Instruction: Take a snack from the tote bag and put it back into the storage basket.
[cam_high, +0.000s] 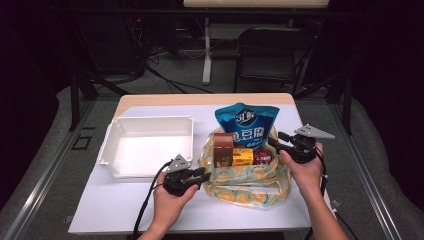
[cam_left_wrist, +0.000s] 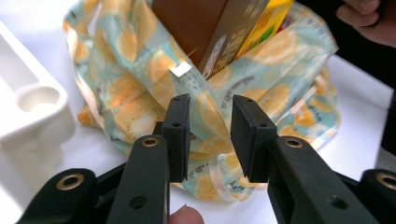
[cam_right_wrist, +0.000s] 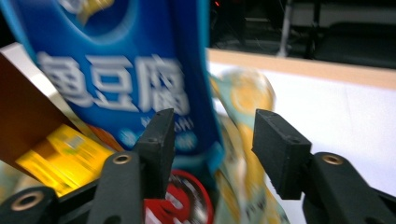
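A clear bag printed with orange slices (cam_high: 250, 180) stands on the white table cover. In it are a blue snack pouch (cam_high: 246, 125), a brown box (cam_high: 223, 149), a yellow box (cam_high: 242, 157) and a red round item (cam_high: 262, 156). My left gripper (cam_high: 201, 175) is at the bag's left rim. Its jaws stand apart (cam_left_wrist: 210, 137), with a fold of the bag (cam_left_wrist: 135, 84) between them, not pinched. My right gripper (cam_high: 279, 142) is at the bag's right rim. It is open (cam_right_wrist: 215, 140), with the pouch (cam_right_wrist: 116, 70) edge and bag film (cam_right_wrist: 243, 98) in the gap.
A white empty tray (cam_high: 145, 120) lies to the left of the bag, close to my left gripper, and its corner (cam_left_wrist: 32, 102) shows in the left gripper view. A black chair (cam_high: 270, 50) and a table leg stand beyond the far edge.
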